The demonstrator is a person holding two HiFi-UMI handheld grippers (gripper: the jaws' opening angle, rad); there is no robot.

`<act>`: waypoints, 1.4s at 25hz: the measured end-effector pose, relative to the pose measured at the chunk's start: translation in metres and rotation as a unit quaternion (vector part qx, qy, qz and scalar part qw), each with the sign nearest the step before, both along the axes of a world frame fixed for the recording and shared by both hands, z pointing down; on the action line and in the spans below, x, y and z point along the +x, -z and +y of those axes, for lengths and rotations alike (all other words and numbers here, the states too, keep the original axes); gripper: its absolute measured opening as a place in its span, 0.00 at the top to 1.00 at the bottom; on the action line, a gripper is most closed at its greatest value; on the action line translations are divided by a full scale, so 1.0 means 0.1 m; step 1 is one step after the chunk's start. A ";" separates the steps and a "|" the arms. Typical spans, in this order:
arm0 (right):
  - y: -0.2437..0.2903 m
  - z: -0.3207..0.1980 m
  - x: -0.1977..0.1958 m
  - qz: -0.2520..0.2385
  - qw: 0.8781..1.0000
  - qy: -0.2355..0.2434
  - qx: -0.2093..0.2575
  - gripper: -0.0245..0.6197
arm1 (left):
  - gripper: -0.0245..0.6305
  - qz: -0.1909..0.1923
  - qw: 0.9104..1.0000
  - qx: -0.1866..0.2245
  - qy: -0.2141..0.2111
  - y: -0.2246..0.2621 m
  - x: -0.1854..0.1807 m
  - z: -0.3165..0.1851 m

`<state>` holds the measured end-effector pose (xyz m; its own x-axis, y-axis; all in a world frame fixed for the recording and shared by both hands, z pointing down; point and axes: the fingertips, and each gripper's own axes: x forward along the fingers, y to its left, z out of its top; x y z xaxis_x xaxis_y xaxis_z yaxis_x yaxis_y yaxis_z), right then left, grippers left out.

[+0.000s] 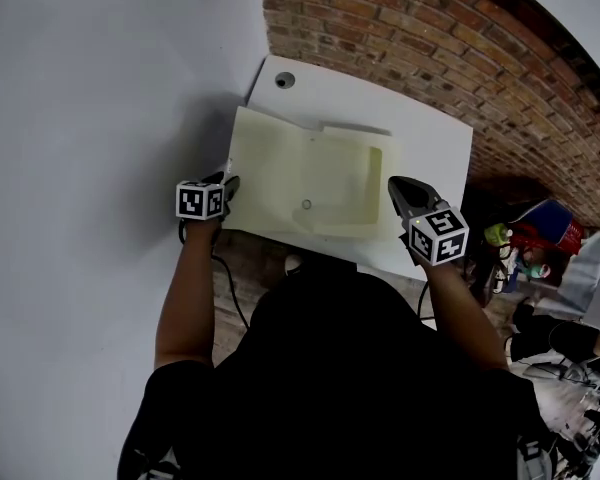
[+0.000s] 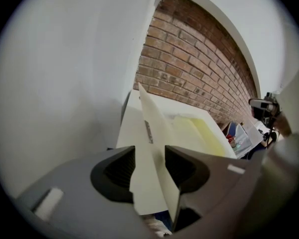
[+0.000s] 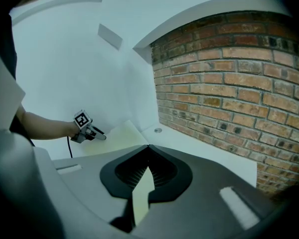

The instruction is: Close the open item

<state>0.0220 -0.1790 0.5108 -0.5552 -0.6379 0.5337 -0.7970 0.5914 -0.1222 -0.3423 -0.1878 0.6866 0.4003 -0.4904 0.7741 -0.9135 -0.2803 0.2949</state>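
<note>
The folder (image 1: pixel 300 183) is pale yellow and lies open on the white table (image 1: pixel 430 133), over the table's near left part, with its inside pocket facing up. It is not closed yet. One side has to swing over the other, like shutting a book, and I think that is why each tool is at one side of it. The left gripper (image 2: pixel 149 169) is at the left edge of the table. Its jaws are wide apart, and the left flap of the folder stands up on its edge in the gap between them. The pads do not squeeze the flap, so it is loose and could flop either way. The right gripper (image 3: pixel 148 176) is near the front edge of the table, at the folder's right side. Its jaws are pinched tight on a thin yellow edge of the folder. I think it holds on so the folder will not slide on the smooth table top while the other side is moved. A small round hole (image 1: pixel 285 80) is at the far left corner of the table, well apart from the tools. A white wall (image 1: pixel 100 88) runs along the left side of the table, and a brick wall (image 1: pixel 430 38) stands behind it, so there is not much room to swing the flap on those two sides.
</note>
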 end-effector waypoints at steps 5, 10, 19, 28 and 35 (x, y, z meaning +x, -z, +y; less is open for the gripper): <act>-0.05 0.02 0.04 0.002 1.000 0.001 -0.007 0.96 | 0.73 0.006 1.000 -0.009 0.005 -0.06 0.01 -0.05; -0.10 0.02 0.04 0.003 1.000 0.003 -0.010 0.96 | 0.77 0.011 1.000 -0.020 -0.004 -0.11 0.06 -0.09; -0.13 0.00 0.12 -0.001 1.000 -0.005 -0.011 0.96 | 0.88 -0.005 0.998 -0.054 -0.020 -0.11 0.09 -0.07; -0.17 0.02 0.21 -0.007 1.000 -0.009 -0.013 0.96 | 0.92 -0.045 0.998 -0.041 -0.028 0.05 0.07 -0.20; -0.19 0.05 0.35 -0.011 1.000 -0.015 -0.014 0.96 | 0.93 -0.086 0.995 -0.019 -0.041 0.24 0.14 -0.35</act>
<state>0.0571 -0.1740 0.5294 -0.5476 -0.6394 0.5397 -0.8116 0.5629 -0.1566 -0.3286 -0.2228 0.6625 0.2973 -0.4297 0.8526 -0.9259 -0.3478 0.1476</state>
